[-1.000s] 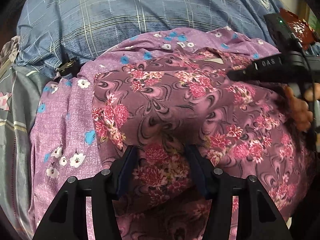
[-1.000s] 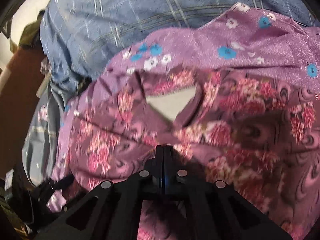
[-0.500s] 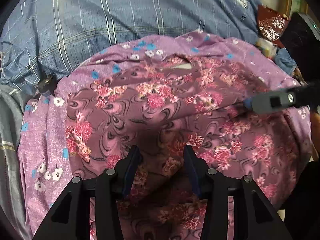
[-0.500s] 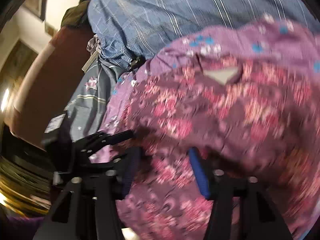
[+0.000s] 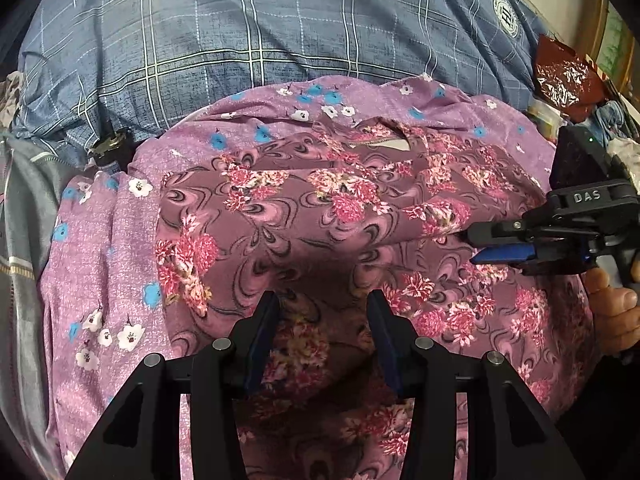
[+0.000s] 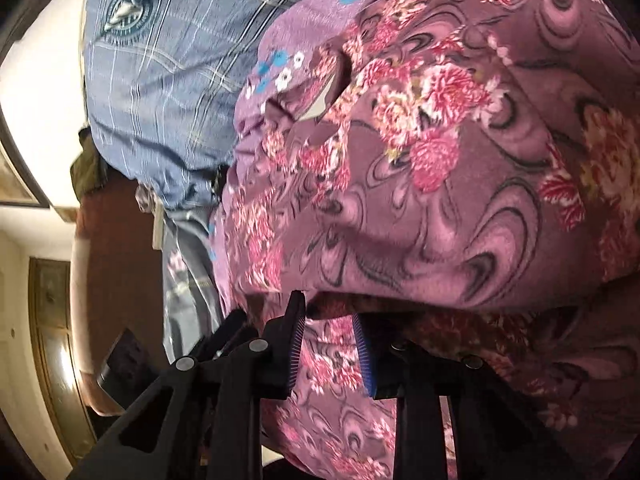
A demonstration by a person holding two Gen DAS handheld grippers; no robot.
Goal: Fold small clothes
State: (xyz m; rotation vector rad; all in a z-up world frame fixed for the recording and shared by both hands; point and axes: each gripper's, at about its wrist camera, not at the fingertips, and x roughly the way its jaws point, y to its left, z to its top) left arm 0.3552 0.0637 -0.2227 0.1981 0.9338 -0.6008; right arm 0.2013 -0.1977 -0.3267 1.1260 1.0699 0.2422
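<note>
Your dark floral garment (image 5: 304, 216) lies spread on top of a lighter purple flowered one (image 5: 104, 240), its neck opening (image 5: 380, 142) toward the far edge of the pile, next to the blue checked cloth (image 5: 240, 40). So its long axis runs from you to that neckline. Your left tool (image 5: 322, 312) sits at the near hem with its jaws apart, cloth bunched between them but not visibly pinched. Your right tool (image 5: 476, 246) comes in sideways at the garment's right edge; its jaws have just been closing, with a fold of cloth between them (image 6: 330, 346), though a gap remains. The right side is nearer its fold.
</note>
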